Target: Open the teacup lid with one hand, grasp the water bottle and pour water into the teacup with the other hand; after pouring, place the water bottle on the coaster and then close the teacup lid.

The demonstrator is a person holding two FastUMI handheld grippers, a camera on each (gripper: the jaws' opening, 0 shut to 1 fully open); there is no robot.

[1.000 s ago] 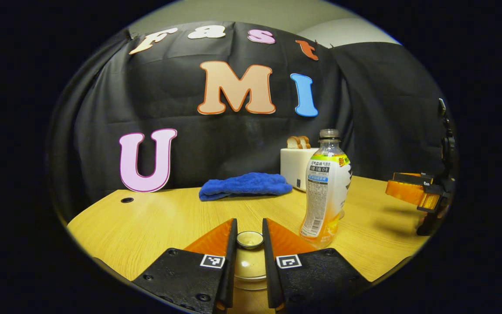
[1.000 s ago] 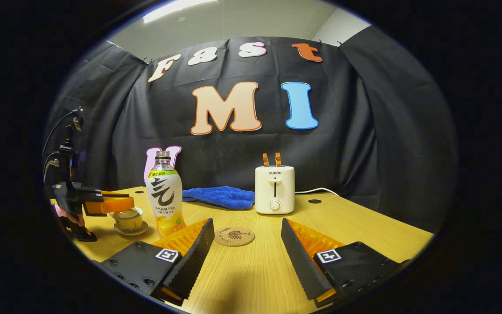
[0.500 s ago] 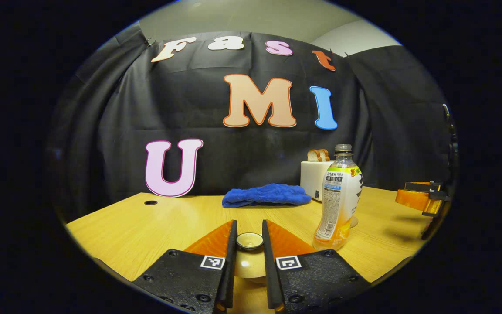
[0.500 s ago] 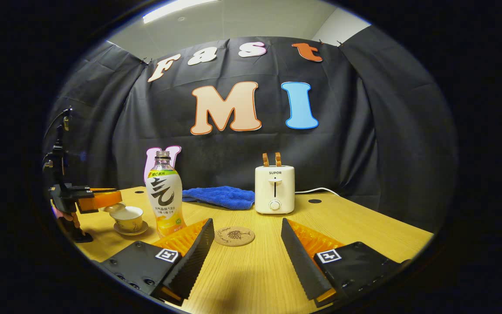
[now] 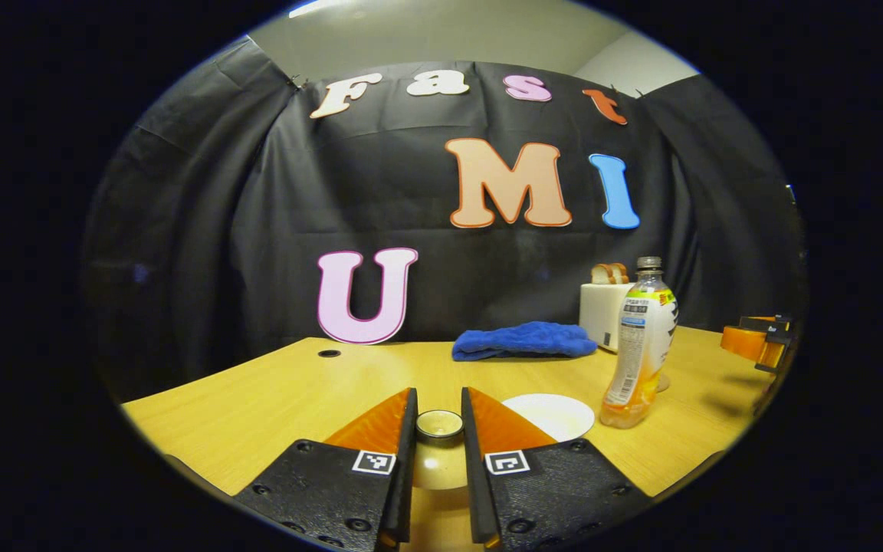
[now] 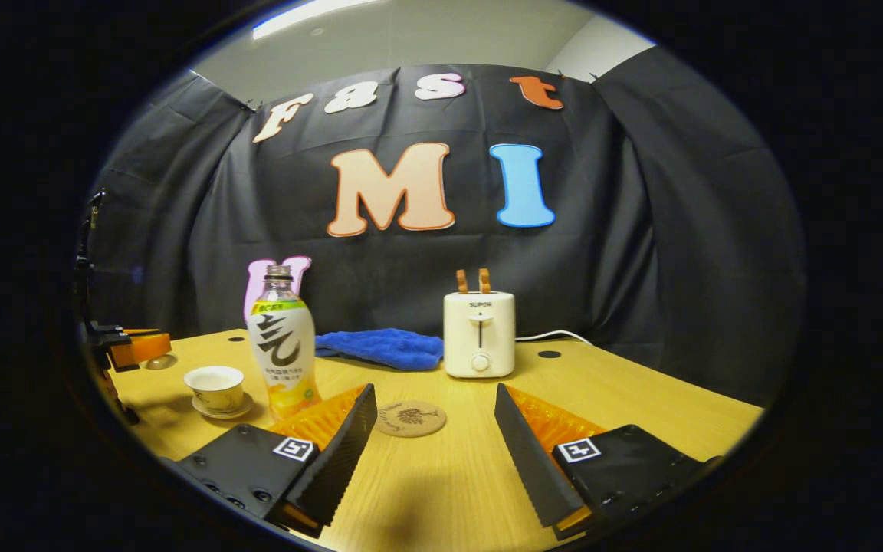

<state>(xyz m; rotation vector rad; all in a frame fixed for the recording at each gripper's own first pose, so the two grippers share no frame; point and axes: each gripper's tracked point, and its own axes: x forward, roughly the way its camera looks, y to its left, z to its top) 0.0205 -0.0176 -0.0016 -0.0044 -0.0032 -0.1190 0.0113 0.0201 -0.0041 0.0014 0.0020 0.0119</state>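
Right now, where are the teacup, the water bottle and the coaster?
teacup [image 6: 214, 387], right gripper view, on its side wall.
water bottle [image 6: 281, 349], right gripper view, on its label.
coaster [image 6: 411, 418], right gripper view, on its top face.

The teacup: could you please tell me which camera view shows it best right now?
The right gripper view: the teacup stands whole and uncovered on its saucer, left of the water bottle. The left gripper view catches just its pale round rim from above, beside that gripper's right finger.
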